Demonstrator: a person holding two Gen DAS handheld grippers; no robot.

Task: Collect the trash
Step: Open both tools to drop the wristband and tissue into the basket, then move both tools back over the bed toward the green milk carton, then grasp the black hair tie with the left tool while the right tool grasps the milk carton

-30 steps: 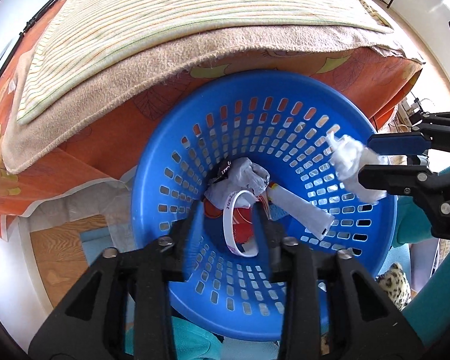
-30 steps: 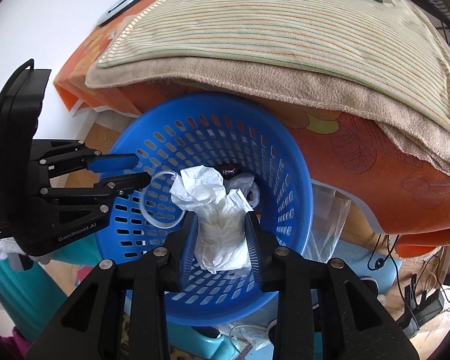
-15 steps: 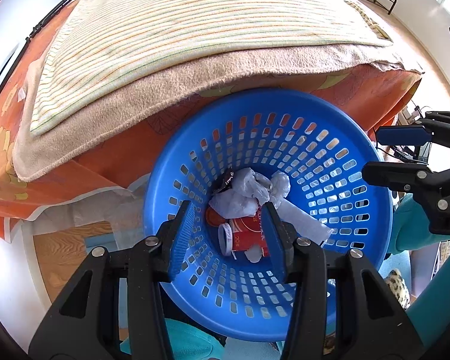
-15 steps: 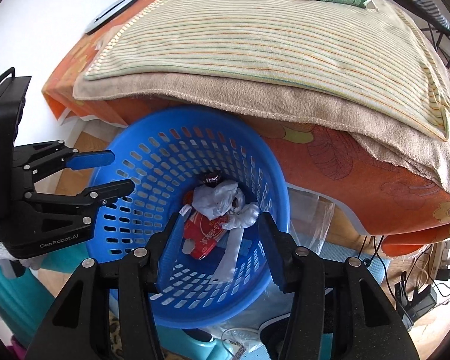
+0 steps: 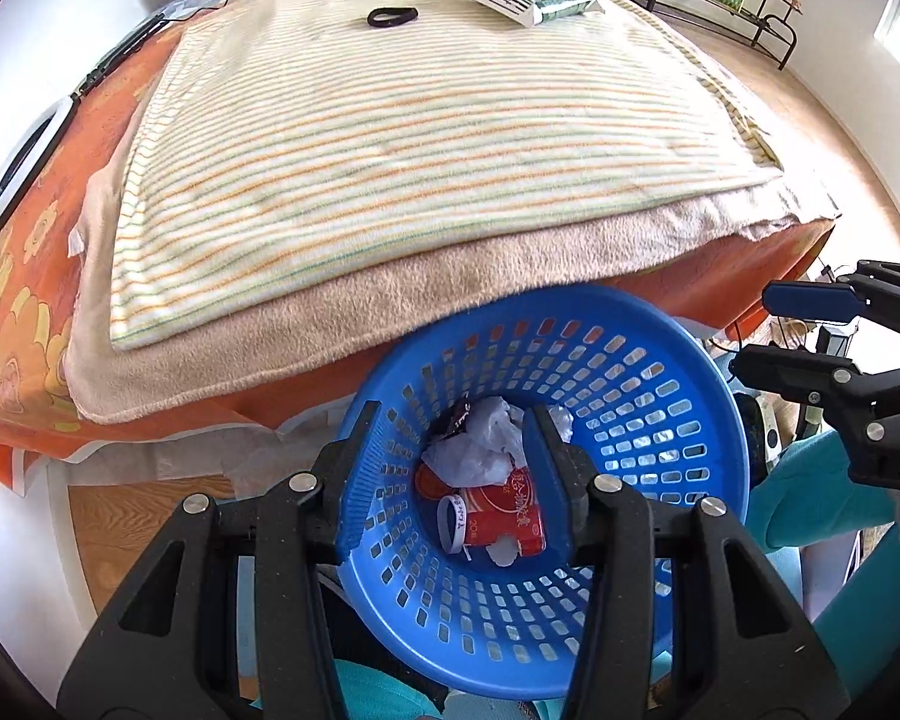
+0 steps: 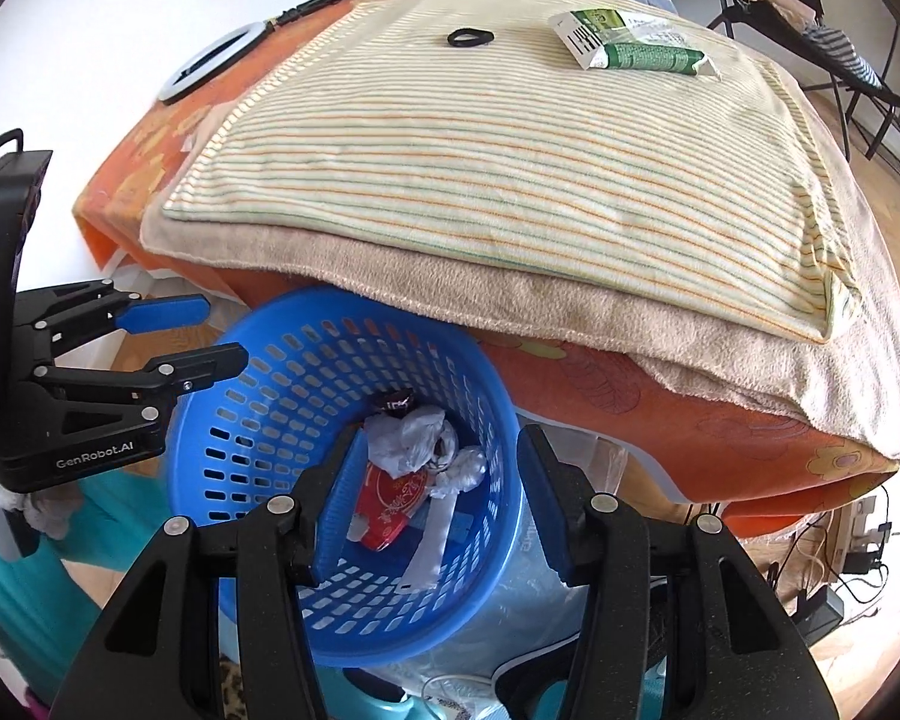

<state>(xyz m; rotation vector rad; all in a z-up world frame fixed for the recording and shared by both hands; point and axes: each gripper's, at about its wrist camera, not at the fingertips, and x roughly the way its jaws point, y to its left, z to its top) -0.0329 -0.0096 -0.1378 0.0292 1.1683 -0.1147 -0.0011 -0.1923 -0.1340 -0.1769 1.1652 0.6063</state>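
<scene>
Both the left gripper (image 5: 453,480) and the right gripper (image 6: 438,498) hung over the round blue perforated plastic basket (image 5: 660,372) with jaws wide and nothing between them. Beyond the basket, on the far part of the cream striped blanket (image 6: 510,138) covering the bed, lay the remaining trash: a green-and-white crinkled plastic packet (image 6: 630,48) and, beside it, a small black elastic loop (image 6: 470,37). The packet looked light, thin and slippery, likely to crumple; pinching a flat end edge seemed safest. The loop looked soft and limp, best nipped across its band. Crumpled white tissues (image 5: 480,450) and a red wrapper (image 5: 504,510) lay inside the basket.
</scene>
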